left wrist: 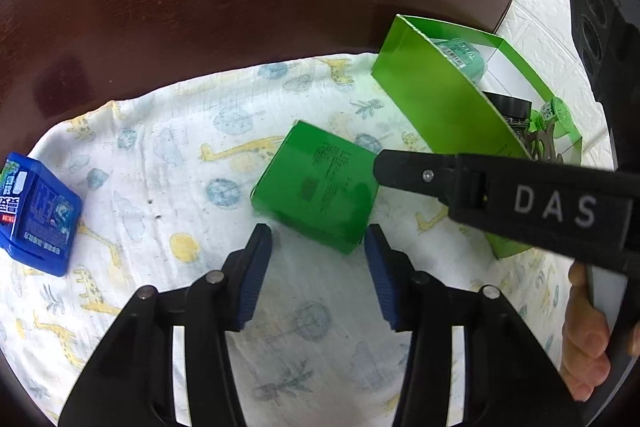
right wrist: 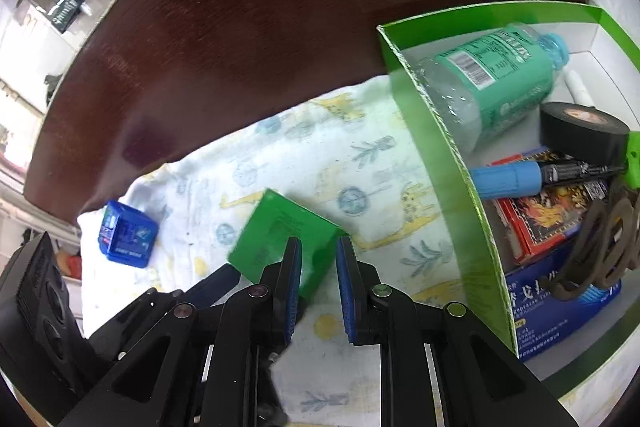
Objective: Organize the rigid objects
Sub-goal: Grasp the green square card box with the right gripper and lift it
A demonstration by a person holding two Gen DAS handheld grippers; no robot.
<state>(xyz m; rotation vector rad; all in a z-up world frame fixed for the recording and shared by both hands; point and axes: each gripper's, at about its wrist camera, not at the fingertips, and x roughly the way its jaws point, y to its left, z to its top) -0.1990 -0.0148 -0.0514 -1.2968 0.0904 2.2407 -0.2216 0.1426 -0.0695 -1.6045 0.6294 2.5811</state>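
- blue-padded fingers of the left gripper sit nearest the lens, spread wide and holding nothing – the gap looks set to straddle the small green box lying flat just beyond the tips, toward 12 o'clock.
- right gripper, seen from its own camera, has its jaws only narrowly apart and empty; they hover over the near corner of the same green box, so both tools crowd one item.
- in the left view the right gripper reaches in from 3 o'clock, its tip over the box's right edge – whether it touches cannot be told.
- green cardboard tray stands at 2 o'clock, already loaded: a clear bottle with a teal label, a roll of black tape, a blue-capped marker, a red card pack and a blue medicine carton.
- judging by that load, the tray is the collecting bin, and the green box is likely next to go in.
- blue box waits at 9 o'clock on the giraffe-print cloth, well apart from the tray, so it seems left for later.
- dark wooden table shows beyond the cloth.
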